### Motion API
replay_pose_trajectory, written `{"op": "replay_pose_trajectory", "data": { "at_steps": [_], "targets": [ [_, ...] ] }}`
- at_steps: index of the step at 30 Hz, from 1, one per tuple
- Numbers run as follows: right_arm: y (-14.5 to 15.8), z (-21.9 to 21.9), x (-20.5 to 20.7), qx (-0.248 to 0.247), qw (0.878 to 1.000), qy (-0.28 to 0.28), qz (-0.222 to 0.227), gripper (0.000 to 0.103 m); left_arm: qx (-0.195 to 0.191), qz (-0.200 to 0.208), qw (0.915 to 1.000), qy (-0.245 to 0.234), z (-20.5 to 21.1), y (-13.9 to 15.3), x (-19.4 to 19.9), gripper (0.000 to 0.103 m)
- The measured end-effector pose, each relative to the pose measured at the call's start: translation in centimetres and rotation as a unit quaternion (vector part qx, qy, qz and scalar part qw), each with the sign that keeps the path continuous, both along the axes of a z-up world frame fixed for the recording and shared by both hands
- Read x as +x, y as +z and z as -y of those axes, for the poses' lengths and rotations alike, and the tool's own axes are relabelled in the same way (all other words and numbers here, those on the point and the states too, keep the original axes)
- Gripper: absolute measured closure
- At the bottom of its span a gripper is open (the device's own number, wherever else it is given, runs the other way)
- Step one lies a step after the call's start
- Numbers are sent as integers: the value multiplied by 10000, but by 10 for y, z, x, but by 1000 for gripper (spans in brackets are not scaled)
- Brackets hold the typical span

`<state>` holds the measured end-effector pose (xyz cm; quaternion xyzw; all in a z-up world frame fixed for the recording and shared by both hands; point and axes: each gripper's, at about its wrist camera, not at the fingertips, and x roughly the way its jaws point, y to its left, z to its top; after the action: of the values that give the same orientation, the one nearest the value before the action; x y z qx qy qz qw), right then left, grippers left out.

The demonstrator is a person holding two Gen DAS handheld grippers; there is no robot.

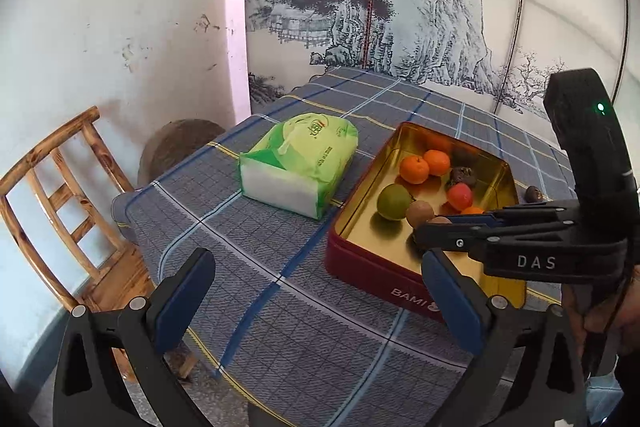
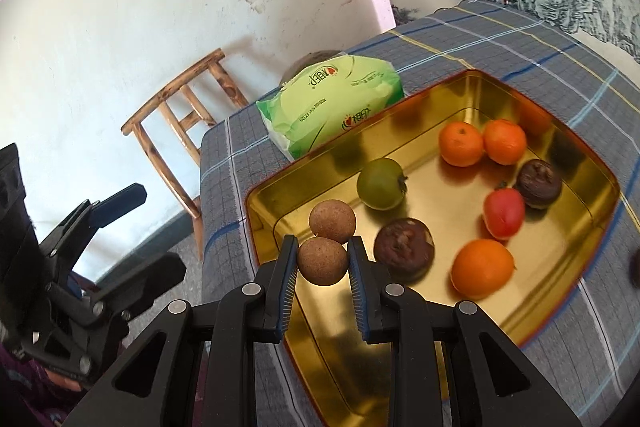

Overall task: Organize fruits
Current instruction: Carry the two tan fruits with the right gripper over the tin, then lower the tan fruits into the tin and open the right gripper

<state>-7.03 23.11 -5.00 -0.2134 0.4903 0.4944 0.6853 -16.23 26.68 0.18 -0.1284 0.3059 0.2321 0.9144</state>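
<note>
A red tin with a gold inside [image 1: 372,273] [image 2: 260,199] sits on the checked tablecloth. It holds several fruits: oranges [image 2: 460,143], a green fruit [image 2: 380,183], a red fruit [image 2: 504,213], dark wrinkled fruits [image 2: 404,249] and a brown round fruit [image 2: 332,221]. My right gripper [image 2: 322,261] is shut on a second brown round fruit [image 2: 322,261] just above the tin's near left corner; it also shows in the left wrist view [image 1: 436,231]. My left gripper [image 1: 316,291] is open and empty, above the cloth left of the tin.
A green tissue pack [image 1: 298,163] [image 2: 332,99] lies left of the tin. One dark fruit [image 1: 533,193] lies on the cloth to the right of the tin. A wooden chair [image 1: 64,195] stands by the table's left edge. A painted screen stands behind.
</note>
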Motion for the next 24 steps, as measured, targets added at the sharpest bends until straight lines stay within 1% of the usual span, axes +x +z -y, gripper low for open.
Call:
{"op": "replay_pose_trajectory", "data": {
  "at_steps": [3,5,8,13,18,24],
  "targets": [
    [-4,-7,1,-62,10000,17,1,77,100,8,9999,21,0,-2,-1,1],
    [-6,-11,2,-92,10000,22,1,77,234,23,9997,32,1,-2,-2,1],
    [-10,-16,2,-133,9999,42,12,77,363,29,9993,-27,5,-1,-2,1],
    [-15,-23,0,-181,9998,71,40,77,338,-6,9994,-104,7,-4,0,1],
    [-13,-29,0,-151,9999,47,61,76,280,-35,9995,-122,6,-7,0,1],
    [-5,-35,2,12,10000,-39,0,76,301,-138,9993,-160,8,-11,2,1]
  ]
}}
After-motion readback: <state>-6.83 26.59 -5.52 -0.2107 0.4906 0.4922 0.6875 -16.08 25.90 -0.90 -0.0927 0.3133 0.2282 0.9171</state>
